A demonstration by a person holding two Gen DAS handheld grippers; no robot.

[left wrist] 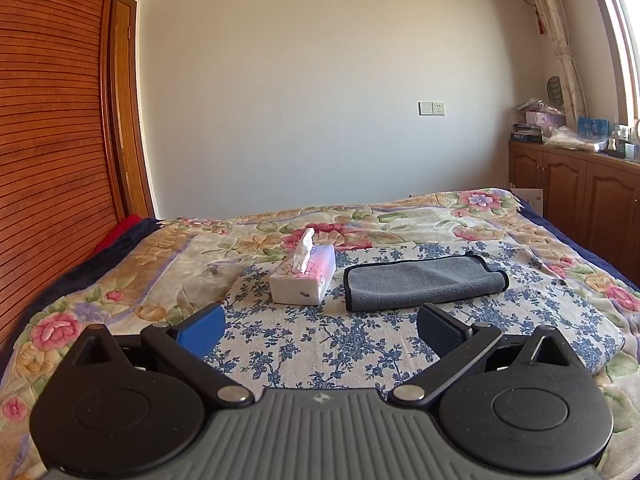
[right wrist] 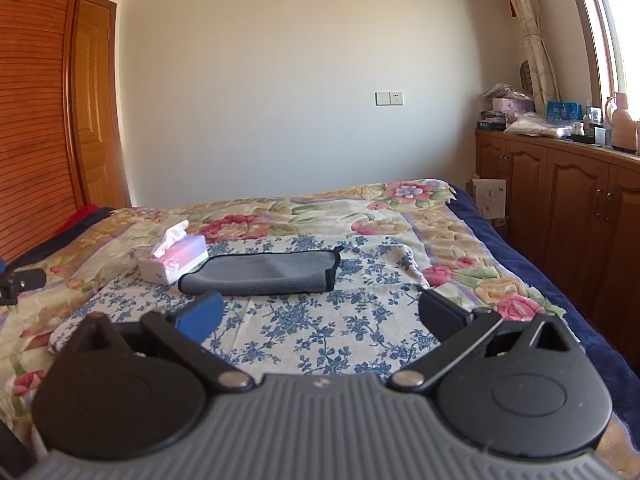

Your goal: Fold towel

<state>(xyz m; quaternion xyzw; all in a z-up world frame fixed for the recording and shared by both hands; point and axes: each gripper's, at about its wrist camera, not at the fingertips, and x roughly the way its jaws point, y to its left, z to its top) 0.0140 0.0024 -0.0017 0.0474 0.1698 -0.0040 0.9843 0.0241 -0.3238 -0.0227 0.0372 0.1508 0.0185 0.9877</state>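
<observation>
A grey towel [left wrist: 424, 282] is laid, already doubled over, on a blue-flowered cloth [left wrist: 320, 340] spread over the bed [left wrist: 120, 264]. A tissue box [left wrist: 303, 280] is set just beside its left end, perhaps touching. The left gripper [left wrist: 320, 326] and right gripper [right wrist: 320, 314] are held short of the towel, fingers spread wide apart, nothing gripped.

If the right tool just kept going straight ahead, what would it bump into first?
Probably the gray towel. The open right tool points over the blue flowered cloth toward the towel's near edge. If it stayed high, it might pass above; depth is unclear.
</observation>
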